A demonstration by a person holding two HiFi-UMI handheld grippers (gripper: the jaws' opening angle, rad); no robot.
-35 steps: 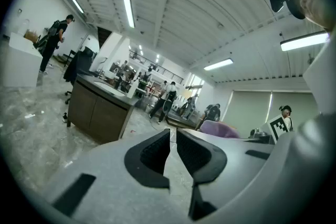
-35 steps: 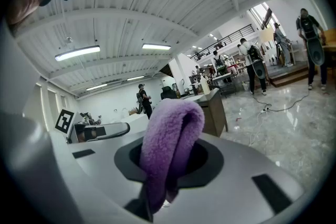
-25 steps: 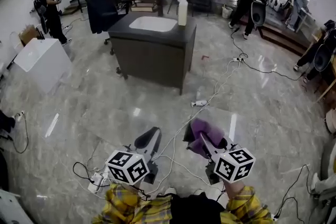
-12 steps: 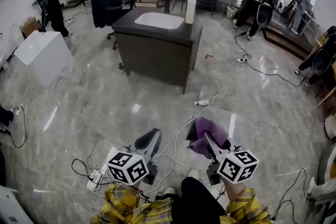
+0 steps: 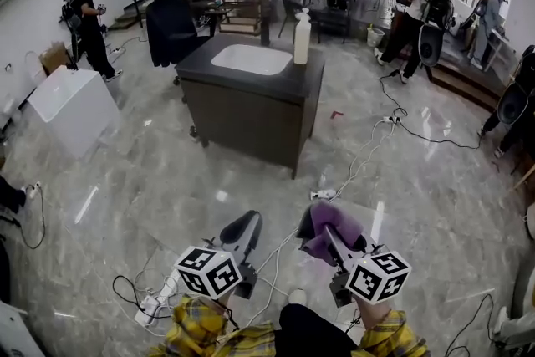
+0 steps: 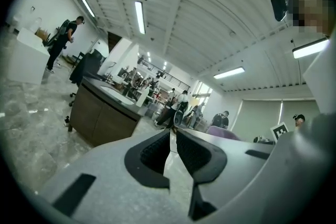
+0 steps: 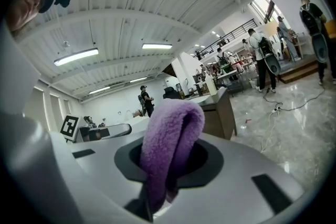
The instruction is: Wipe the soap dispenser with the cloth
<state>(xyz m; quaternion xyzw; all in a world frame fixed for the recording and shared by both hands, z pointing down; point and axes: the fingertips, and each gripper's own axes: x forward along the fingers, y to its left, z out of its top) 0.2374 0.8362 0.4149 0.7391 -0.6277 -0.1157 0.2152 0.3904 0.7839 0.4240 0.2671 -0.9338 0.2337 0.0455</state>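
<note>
Near the bottom of the head view, the person is holding both grippers side by side over the grey marble floor point(image 5: 167, 171), pointing them toward the far end of the room. The left gripper point(image 5: 247, 220) is carrying nothing. In the left gripper view its jaws are sitting almost together, with only a thin slit showing between the ribbed pads point(image 6: 156, 150), and nothing is lying in that slit. The right gripper point(image 5: 320, 223) is clamping the purple cloth point(image 5: 328, 228). In the right gripper view the cloth point(image 7: 170, 139) is standing up as a folded loop from between the jaws, which are pressing on its lower part, while its top is curving over toward the right. In the head view the cloth is bulging out on both sides of the jaw tips.

The soap dispenser point(image 5: 302, 38) is standing upright, well apart from both grippers, on the far right corner of the dark cabinet top point(image 5: 313, 73), just right of the white sink basin point(image 5: 247, 58). It is also showing small in the left gripper view point(image 6: 140, 98) and the right gripper view point(image 7: 211, 84). White cables point(image 5: 368, 150) are trailing across the floor between the cabinet and the grippers.
</note>
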